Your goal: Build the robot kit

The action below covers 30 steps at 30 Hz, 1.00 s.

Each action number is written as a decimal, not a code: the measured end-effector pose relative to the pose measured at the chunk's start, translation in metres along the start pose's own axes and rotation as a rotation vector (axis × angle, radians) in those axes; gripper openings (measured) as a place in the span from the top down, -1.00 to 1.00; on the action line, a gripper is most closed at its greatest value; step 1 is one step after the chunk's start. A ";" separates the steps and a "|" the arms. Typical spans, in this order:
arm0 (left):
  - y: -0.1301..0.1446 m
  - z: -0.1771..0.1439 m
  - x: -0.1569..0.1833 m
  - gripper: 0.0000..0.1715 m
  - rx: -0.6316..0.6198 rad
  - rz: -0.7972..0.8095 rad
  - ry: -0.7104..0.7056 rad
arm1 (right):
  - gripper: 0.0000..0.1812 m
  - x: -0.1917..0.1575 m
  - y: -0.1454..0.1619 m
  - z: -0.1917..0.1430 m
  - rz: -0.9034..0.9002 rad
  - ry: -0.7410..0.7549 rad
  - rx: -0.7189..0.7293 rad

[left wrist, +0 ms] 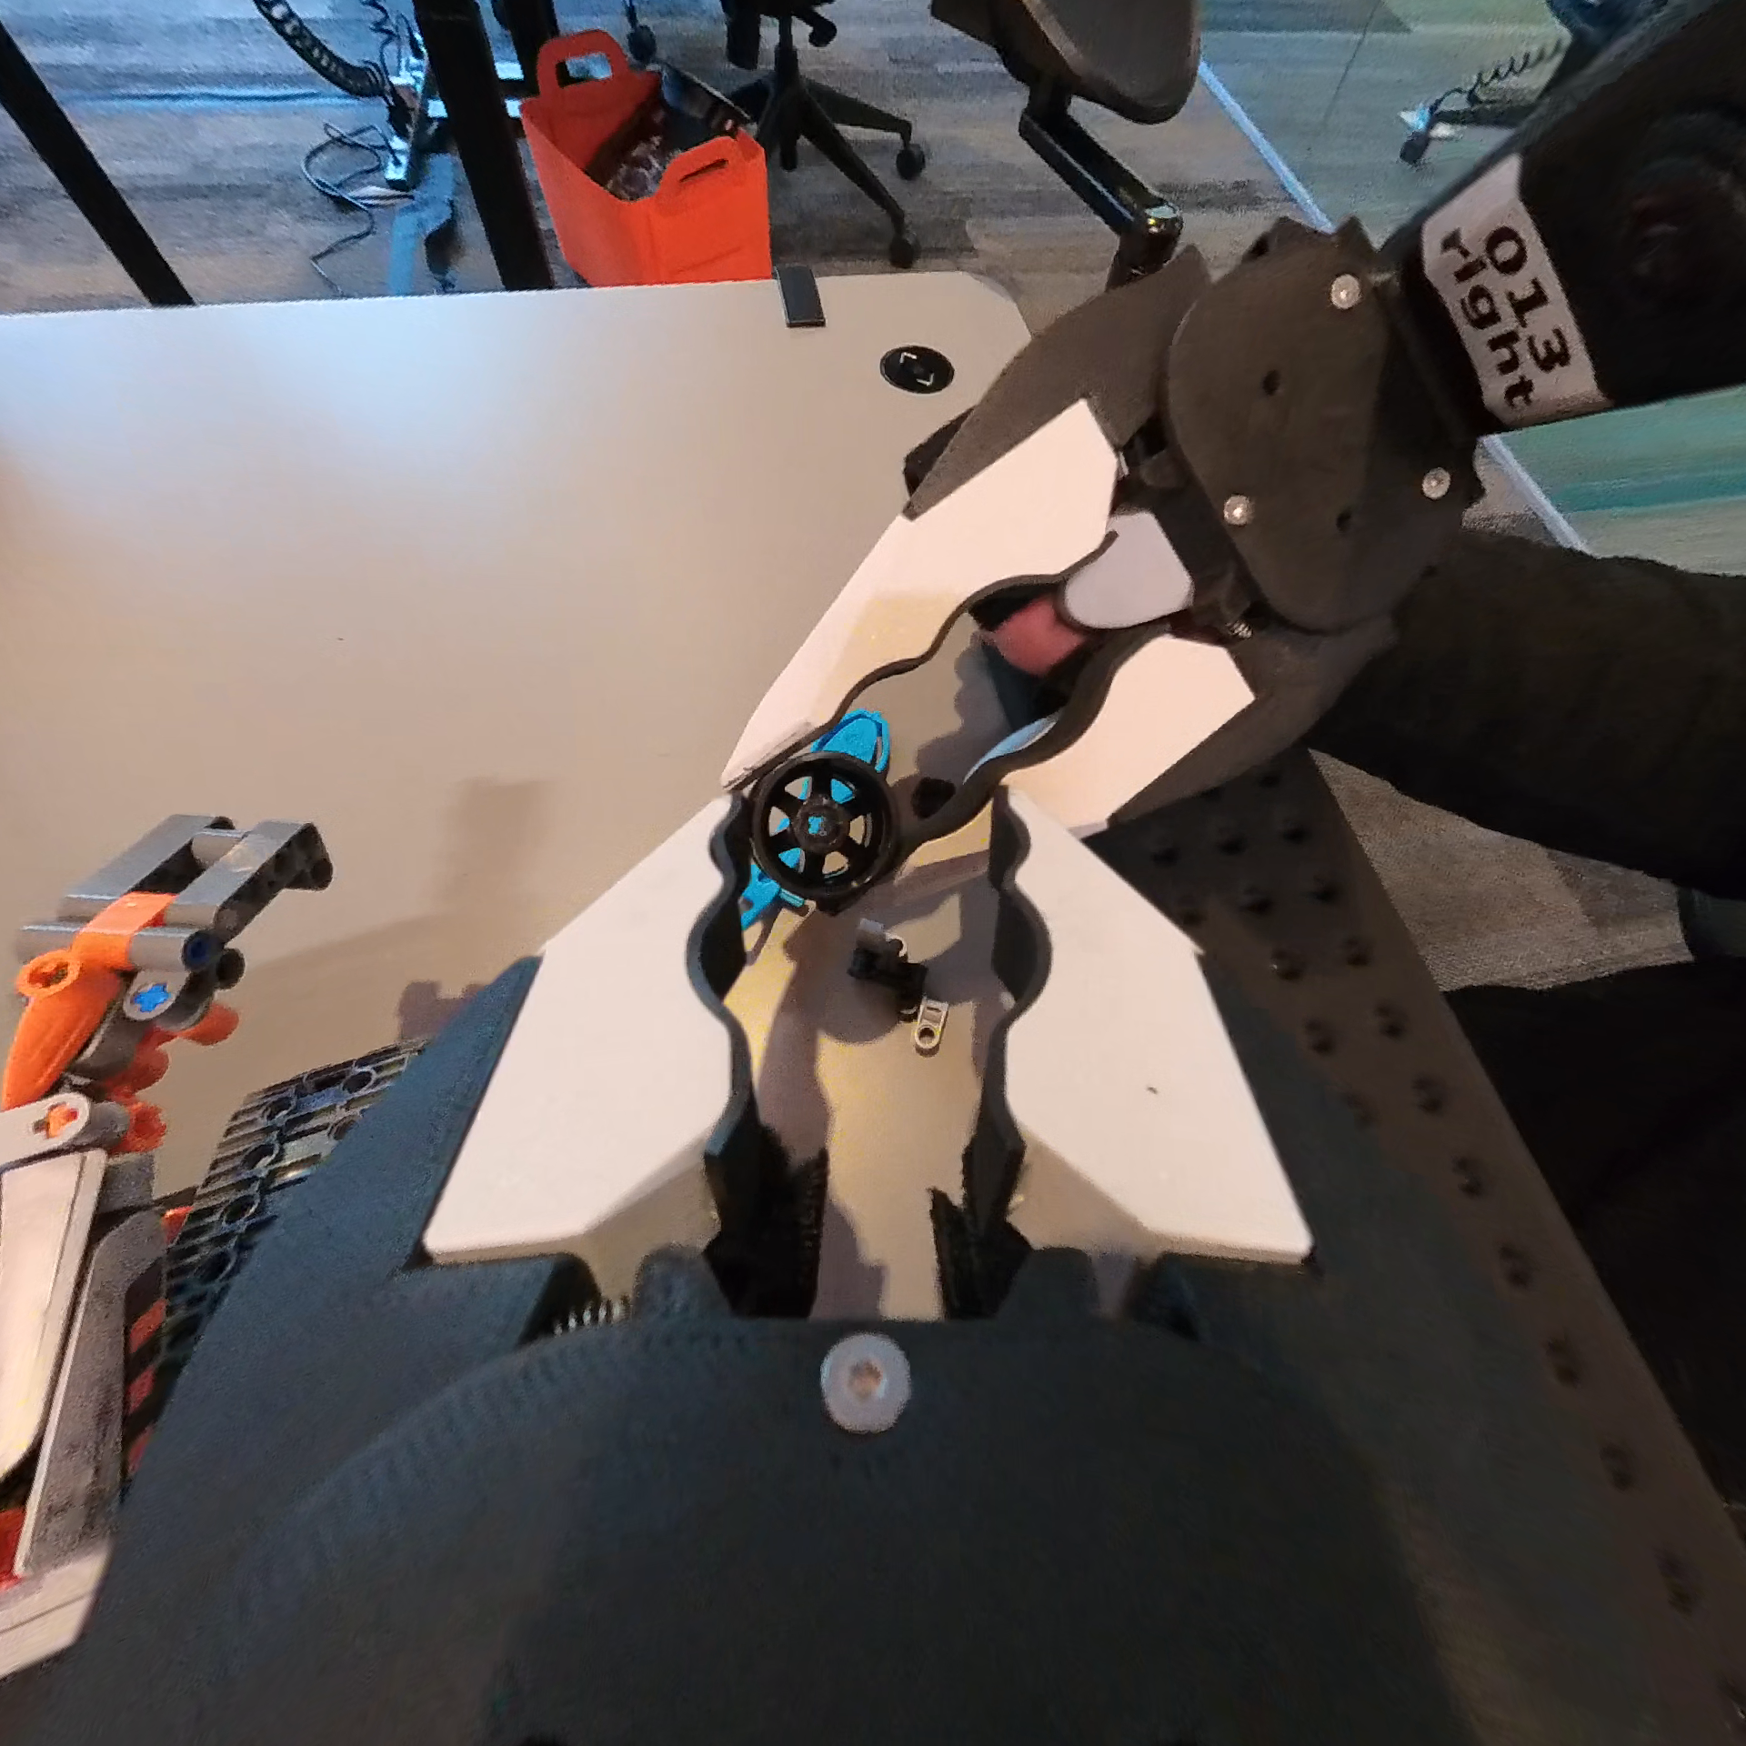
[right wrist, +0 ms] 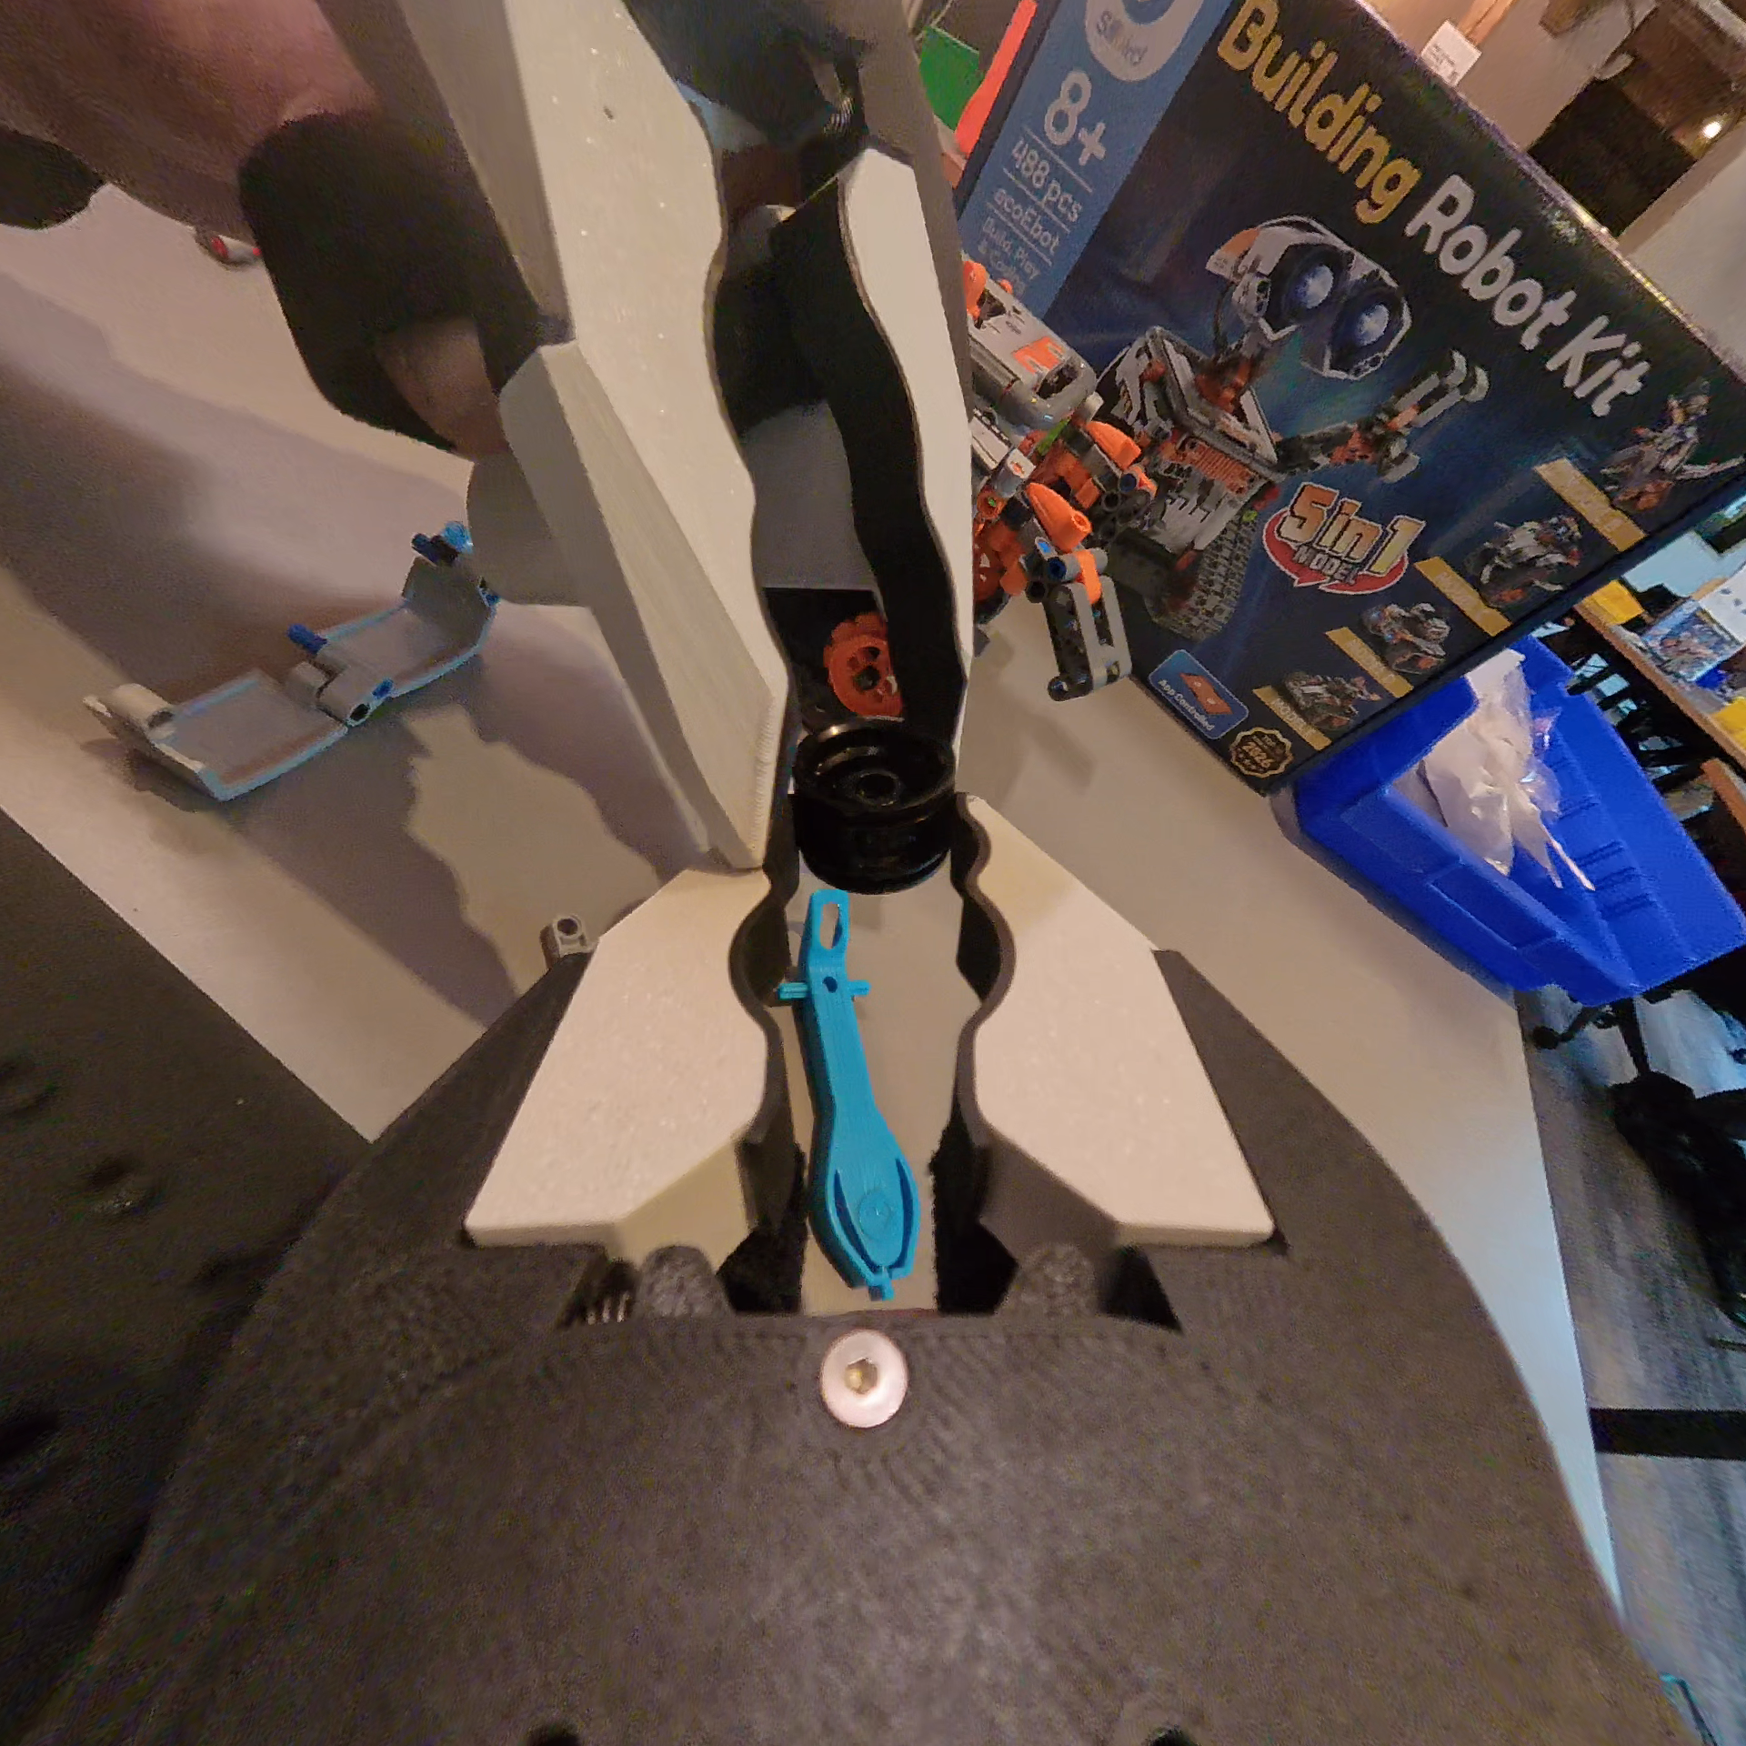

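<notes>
A black spoked wheel (left wrist: 822, 831) sits at the tips of both grippers. My right gripper (left wrist: 841, 789) comes in from the upper right, and its two tips press on opposite sides of the wheel. My left gripper (left wrist: 869, 808) is open wider than the wheel; only its left tip touches it. In the right wrist view the wheel (right wrist: 869, 813) sits between my right gripper's (right wrist: 869, 846) tips, with the left gripper (right wrist: 855, 803) reaching down from above. A blue plastic tool (right wrist: 850, 1115) lies on the table under the wheel.
A small black piece (left wrist: 883, 959) and a grey connector (left wrist: 931, 1025) lie on the white table (left wrist: 425, 567). An orange-grey robot model (right wrist: 1039, 510), its box (right wrist: 1323, 378), a blue bin (right wrist: 1512, 850) and a grey panel (right wrist: 302, 680) surround the spot. A black perforated board (left wrist: 1323, 945) lies alongside. The tips of both grippers are at nearly the same place.
</notes>
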<state>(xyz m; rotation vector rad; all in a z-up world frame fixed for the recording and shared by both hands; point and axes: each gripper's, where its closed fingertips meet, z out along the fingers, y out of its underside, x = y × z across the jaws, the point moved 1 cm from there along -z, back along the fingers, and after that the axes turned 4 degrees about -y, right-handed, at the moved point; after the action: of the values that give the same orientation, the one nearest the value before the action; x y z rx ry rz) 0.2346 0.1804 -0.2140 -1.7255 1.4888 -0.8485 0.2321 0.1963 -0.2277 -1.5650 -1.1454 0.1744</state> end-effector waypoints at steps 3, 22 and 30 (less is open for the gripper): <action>-0.001 -0.001 -0.005 0.61 0.003 -0.008 -0.014 | 0.68 -0.002 -0.003 -0.001 -0.014 -0.002 0.017; 0.000 -0.003 -0.005 0.67 0.004 -0.039 0.002 | 0.65 -0.006 -0.002 0.001 -0.010 -0.033 0.018; -0.001 -0.005 -0.004 0.67 0.013 -0.066 0.029 | 0.67 -0.006 -0.004 -0.002 -0.003 -0.038 0.036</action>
<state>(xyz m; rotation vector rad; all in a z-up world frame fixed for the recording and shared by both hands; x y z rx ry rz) 0.2308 0.1837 -0.2103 -1.7682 1.4487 -0.9188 0.2281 0.1908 -0.2265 -1.5338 -1.1679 0.2219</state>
